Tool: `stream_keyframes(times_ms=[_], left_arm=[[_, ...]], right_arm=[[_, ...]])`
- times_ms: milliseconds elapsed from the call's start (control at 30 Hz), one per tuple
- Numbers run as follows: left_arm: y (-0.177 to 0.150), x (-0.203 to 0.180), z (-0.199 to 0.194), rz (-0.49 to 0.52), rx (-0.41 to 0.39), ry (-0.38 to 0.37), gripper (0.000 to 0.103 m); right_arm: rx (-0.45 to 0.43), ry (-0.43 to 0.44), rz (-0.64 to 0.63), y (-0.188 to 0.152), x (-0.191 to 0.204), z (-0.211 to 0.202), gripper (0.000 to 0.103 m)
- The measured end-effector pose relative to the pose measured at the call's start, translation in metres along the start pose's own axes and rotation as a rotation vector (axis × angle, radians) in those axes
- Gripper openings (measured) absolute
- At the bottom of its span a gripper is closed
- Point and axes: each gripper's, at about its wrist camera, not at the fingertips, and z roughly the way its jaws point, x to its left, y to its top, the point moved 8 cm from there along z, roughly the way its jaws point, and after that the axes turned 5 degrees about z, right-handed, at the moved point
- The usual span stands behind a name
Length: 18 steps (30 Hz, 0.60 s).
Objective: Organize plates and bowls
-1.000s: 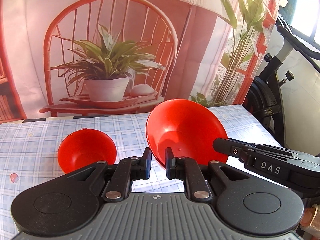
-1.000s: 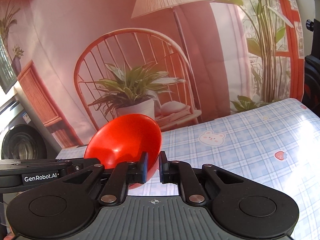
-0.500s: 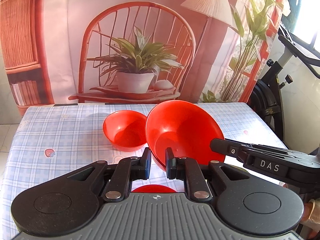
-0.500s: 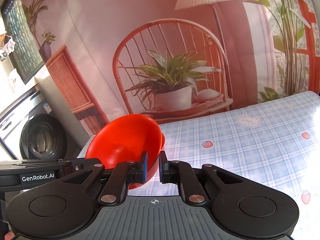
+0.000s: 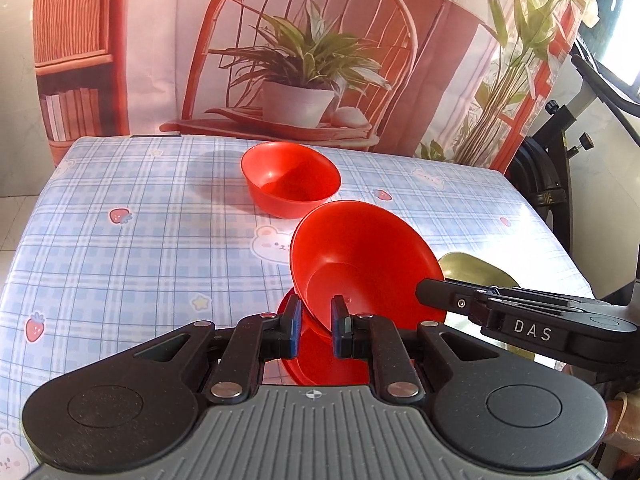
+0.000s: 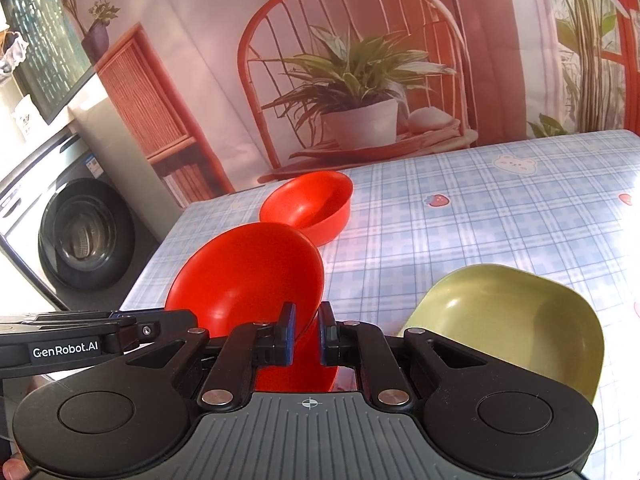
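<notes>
Both grippers hold one large red bowl point(image 5: 360, 264) by opposite sides of its rim, tilted above the table. My left gripper point(image 5: 315, 327) is shut on its near rim. My right gripper point(image 6: 307, 334) is shut on the rim of the same bowl point(image 6: 248, 276). Under the held bowl a red dish point(image 5: 320, 360) lies on the table, also in the right wrist view point(image 6: 296, 372). A smaller red bowl point(image 5: 290, 178) stands upright farther back point(image 6: 308, 204). A green squarish bowl point(image 6: 516, 320) stands to the right point(image 5: 472, 266).
The table point(image 5: 140, 240) has a blue checked cloth with bear and strawberry prints. A printed backdrop of a chair and plant hangs behind it. A washing machine point(image 6: 76, 236) stands off the left edge and an exercise bike point(image 5: 560, 152) off the right.
Both grippers have lowered and tilted down with the large red bowl. The red dish beneath and the green bowl have come into view; the small red bowl now lies farther back.
</notes>
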Motion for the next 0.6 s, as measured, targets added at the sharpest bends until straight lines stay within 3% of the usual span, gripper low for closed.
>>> stream_keyframes(times_ms=[333,600], left_arm=[[-0.022,0.006,0.015,-0.011,0.067,0.001,0.016],[-0.022,0.005,0.017,0.005,0.07,0.02,0.016]], right_arm=[[0.07,-0.064,-0.051,-0.022,0.003,0.008,0.01],[0.088,-0.1,-0.085,-0.024,0.005,0.012,0.011]])
